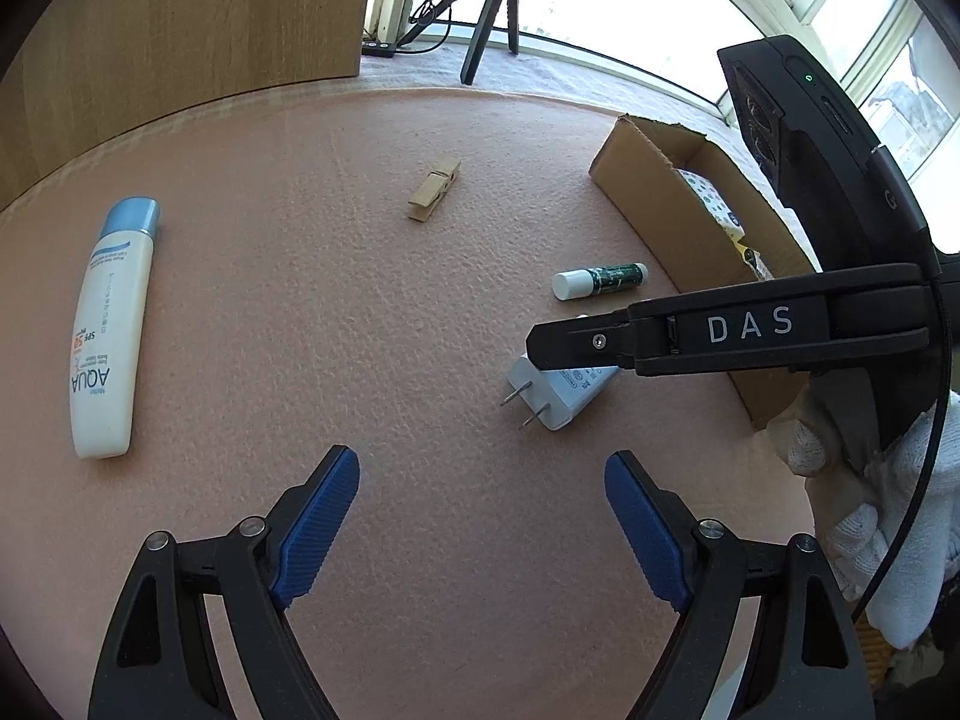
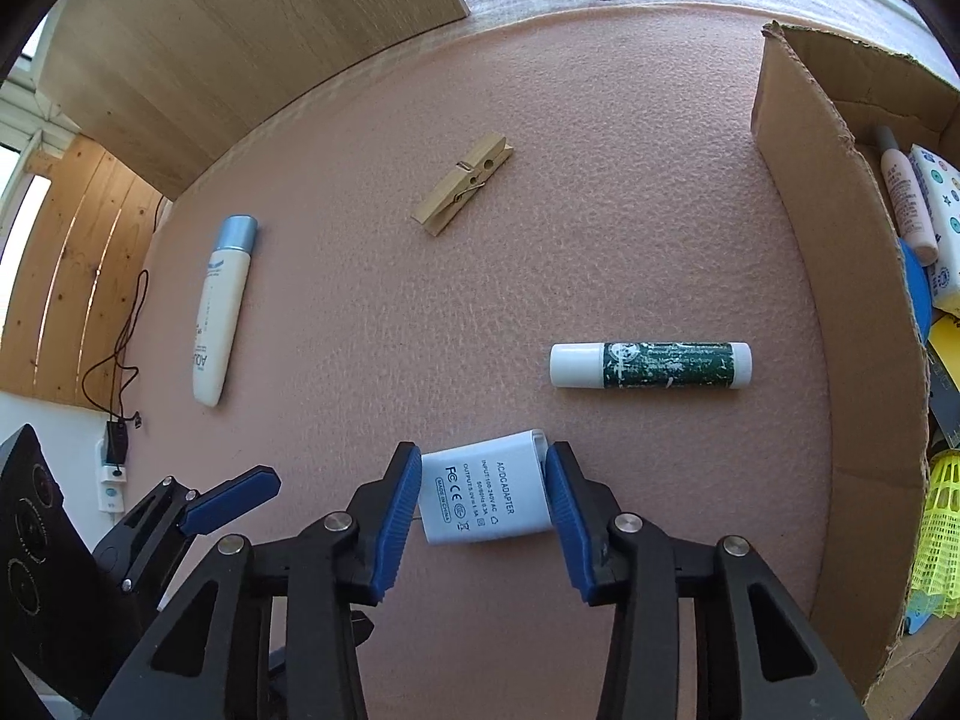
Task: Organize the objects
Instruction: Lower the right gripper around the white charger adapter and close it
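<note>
R gripper [image 2: 483,495] jaws clamped on white adapter [image 2: 485,495] on mat; L gripper [image 1: 482,480] jaws wide, empty.

- The white adapter [image 1: 564,387] is partly covered in the left wrist view by a finger of the right gripper [image 1: 543,354].
- The cardboard box [image 2: 840,276] is cut off by the frame edge; its wall hides most of its contents.
- The sunscreen tube [image 2: 219,312] carries print too small to read in the right wrist view.
- The lip balm [image 2: 651,365] label is worn and illegible.
</note>
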The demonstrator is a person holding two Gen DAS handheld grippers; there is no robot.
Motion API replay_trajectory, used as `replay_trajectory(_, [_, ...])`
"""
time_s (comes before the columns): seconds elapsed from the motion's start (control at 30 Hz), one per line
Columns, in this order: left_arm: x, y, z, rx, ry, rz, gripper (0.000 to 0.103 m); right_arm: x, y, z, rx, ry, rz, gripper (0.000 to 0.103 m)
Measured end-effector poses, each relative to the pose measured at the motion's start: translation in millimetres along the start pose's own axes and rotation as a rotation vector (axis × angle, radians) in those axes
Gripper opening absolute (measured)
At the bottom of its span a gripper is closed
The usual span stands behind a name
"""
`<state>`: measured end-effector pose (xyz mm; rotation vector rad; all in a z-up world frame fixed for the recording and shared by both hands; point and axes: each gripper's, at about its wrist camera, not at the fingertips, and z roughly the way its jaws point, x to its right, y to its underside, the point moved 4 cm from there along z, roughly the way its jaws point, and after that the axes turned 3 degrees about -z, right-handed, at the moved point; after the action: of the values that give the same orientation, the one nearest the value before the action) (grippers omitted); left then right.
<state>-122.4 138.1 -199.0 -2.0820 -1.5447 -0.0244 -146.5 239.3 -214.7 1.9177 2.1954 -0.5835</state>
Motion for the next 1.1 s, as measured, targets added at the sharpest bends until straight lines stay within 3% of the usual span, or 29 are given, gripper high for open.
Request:
replay_trajectory(0.33, [-19.0,12.3,-3.0,-0.012,-0.01,-0.027,0.084,-36.5,18.1,12.0,-0.036,-0.068,-0.039,0.04])
replay_trajectory(0.47, [-18.3,14.0,-3.6,-0.009,-0.009,-0.029,0.084,-39.5,21.1,5.4,0.004,-0.041,-0.083,0.043])
replay_trajectory(0.6, [-19.1,14.6,-2.6,-0.004,-0.01,-0.034,0.084,-34.3,21.6,-2.4,0.056,-0.001,-0.11,0.052])
replay_trajectory(0.77, [-20.7,16.9,1.6,-0.008,-0.016,-0.046,0.085,-26.4,21.8,-10.8,0.109,-0.004,-0.127,0.06])
replay_trajectory(0.87, [-22.5,19.2,2.5,-0.006,-0.017,-0.068,0.084,-29.0,22.7,-10.8,0.119,-0.022,-0.157,0.061])
replay_trajectory(1.1, [-22.6,22.0,4.9,-0.003,-0.03,-0.081,0.085,-39.7,27.1,-5.0,0.099,0.029,-0.253,0.062])
